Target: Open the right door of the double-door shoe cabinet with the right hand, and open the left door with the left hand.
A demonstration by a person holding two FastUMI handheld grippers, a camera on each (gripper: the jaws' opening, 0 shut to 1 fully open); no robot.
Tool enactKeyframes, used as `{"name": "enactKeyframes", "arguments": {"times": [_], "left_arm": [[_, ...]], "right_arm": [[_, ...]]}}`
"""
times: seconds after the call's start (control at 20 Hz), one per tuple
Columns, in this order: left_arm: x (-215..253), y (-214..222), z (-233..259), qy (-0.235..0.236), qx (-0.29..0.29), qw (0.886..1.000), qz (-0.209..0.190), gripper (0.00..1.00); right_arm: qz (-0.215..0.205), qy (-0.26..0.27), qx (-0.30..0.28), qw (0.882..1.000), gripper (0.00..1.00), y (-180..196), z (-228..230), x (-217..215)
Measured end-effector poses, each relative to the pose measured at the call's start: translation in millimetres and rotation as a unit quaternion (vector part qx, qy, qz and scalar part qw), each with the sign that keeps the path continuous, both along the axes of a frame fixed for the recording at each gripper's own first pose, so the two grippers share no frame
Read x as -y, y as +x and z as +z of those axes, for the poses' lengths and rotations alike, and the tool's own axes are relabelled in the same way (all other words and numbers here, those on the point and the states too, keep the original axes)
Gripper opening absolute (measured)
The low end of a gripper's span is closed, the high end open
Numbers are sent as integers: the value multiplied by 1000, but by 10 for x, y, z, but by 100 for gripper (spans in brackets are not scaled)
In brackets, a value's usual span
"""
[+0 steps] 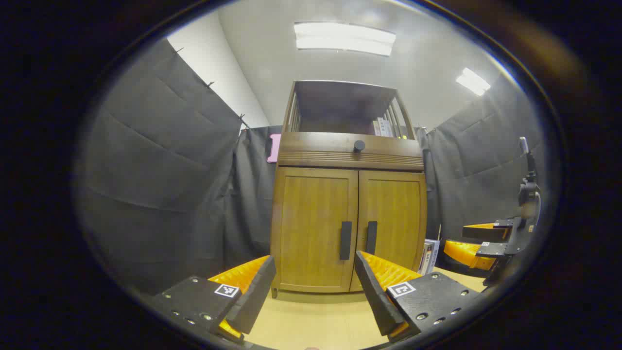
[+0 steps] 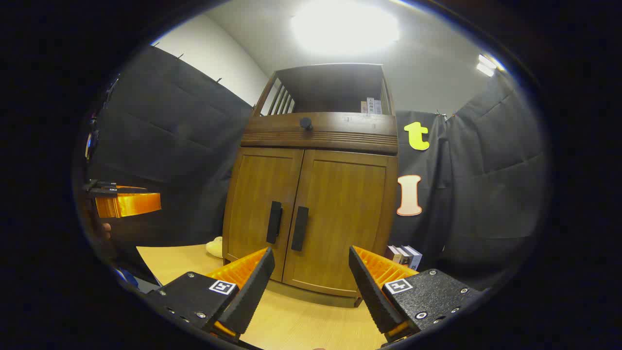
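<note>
A brown wooden shoe cabinet (image 1: 350, 155) (image 2: 318, 133) stands ahead on a light wooden floor, both doors closed. The left door (image 1: 313, 226) (image 2: 260, 209) and right door (image 1: 396, 218) (image 2: 340, 218) each carry a dark vertical handle, left handle (image 1: 345, 240) (image 2: 274, 222) and right handle (image 1: 371, 237) (image 2: 299, 228), side by side at the middle seam. My left gripper (image 1: 313, 287) is open, held short of the doors with nothing between its fingers. My right gripper (image 2: 311, 282) is open too, also apart from the cabinet. The right gripper (image 1: 491, 240) appears at the right edge of the left gripper view.
Above the doors sits a drawer with a round knob (image 1: 359, 145) and an open shelf holding books (image 1: 384, 127). More books (image 2: 404, 254) stand on the floor right of the cabinet; a pale object (image 2: 214, 247) lies at its left. Black cloth walls surround the booth.
</note>
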State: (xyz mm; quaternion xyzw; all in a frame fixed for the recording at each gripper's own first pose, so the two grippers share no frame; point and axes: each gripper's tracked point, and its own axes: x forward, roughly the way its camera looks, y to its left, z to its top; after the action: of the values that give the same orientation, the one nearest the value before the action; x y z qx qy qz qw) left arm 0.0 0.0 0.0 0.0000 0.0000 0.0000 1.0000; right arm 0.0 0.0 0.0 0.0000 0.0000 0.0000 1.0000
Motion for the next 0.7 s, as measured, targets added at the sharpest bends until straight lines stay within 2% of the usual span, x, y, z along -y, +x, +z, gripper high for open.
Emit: {"name": "enactKeyframes", "arguments": {"times": [0.35,0.4,0.5,0.7], "left_arm": [[-19,23,-52,12,2,1000,2,98],[-9,27,-48,10,3,1000,-1,94],[-4,35,-66,11,0,1000,-7,94],[51,110,-99,15,-6,1000,-16,94]], "right_arm": [[-6,30,10,999,95,45,136,-93],[-7,32,11,999,95,51,148,-88],[-11,32,8,999,96,87,156,-81],[-16,40,-1,999,95,258,-7,-42]]}}
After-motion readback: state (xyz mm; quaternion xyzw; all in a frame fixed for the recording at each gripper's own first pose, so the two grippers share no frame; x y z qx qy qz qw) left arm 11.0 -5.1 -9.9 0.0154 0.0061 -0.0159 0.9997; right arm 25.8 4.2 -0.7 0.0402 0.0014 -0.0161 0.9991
